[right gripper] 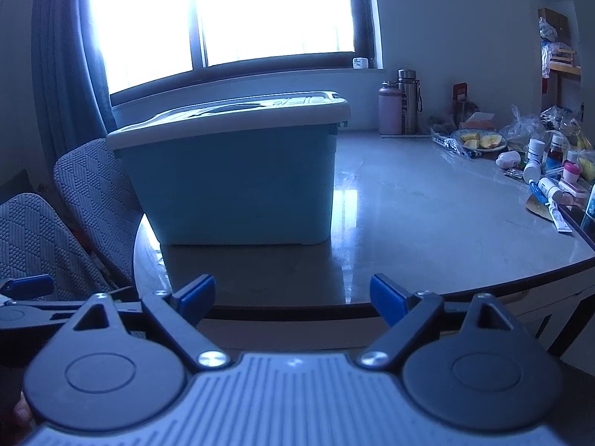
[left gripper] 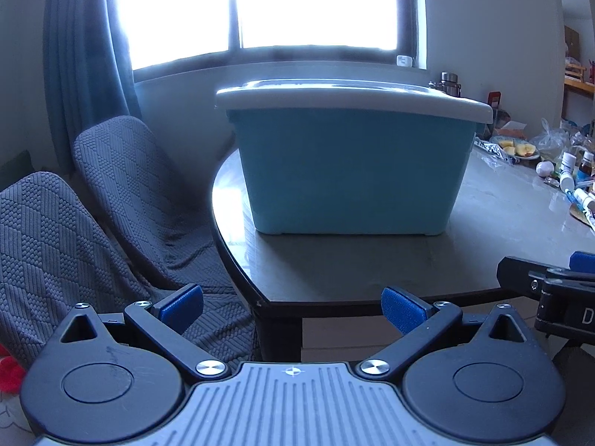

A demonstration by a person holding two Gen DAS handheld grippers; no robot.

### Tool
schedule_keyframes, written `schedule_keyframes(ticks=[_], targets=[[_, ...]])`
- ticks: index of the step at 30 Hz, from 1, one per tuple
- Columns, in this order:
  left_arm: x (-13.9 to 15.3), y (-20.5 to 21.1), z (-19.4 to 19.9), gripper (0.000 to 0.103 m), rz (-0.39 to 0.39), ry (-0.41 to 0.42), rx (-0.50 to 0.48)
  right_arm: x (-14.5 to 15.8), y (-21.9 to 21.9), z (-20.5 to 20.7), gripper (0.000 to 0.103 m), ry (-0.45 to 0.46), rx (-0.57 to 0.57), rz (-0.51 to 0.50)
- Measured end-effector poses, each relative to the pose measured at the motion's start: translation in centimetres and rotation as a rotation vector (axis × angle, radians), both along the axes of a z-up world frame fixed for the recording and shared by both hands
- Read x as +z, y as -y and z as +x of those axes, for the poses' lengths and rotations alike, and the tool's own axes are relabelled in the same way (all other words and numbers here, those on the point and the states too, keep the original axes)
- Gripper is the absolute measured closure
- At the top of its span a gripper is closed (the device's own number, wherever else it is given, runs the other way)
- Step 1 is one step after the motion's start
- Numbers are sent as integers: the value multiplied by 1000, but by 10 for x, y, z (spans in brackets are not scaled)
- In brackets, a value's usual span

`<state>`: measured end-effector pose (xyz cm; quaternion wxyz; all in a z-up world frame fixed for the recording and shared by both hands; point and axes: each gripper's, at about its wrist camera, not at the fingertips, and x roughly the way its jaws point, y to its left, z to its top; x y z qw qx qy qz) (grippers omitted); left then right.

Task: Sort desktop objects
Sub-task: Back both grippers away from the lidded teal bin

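A light blue storage bin [left gripper: 349, 174] with a closed white lid [left gripper: 349, 100] stands on the grey table [left gripper: 502, 223]; it also shows in the right wrist view [right gripper: 238, 186]. Small bottles, tubes and packets [right gripper: 546, 182] lie scattered at the table's right side, also seen in the left wrist view [left gripper: 572, 182]. My left gripper [left gripper: 292, 310] is open and empty at the table's near edge, in front of the bin. My right gripper [right gripper: 293, 301] is open and empty, also before the near edge. The right gripper's side [left gripper: 557, 290] shows in the left wrist view.
Two chairs with grey knitted covers [left gripper: 122, 193] stand left of the table. A plate of cut fruit [right gripper: 479, 141], plastic bags [right gripper: 528, 126] and two flasks [right gripper: 399, 106] sit at the back right. A bright window [right gripper: 260, 11] and blue curtain [left gripper: 85, 63] are behind.
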<state>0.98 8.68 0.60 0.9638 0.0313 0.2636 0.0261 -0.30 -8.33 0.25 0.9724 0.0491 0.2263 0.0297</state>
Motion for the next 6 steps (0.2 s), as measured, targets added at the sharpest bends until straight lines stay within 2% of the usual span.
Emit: schedule_keyframes(ticks=[6], targets=[[0,3,-2,0,-7,6,-3,1,3,-1,13,5,1,8]])
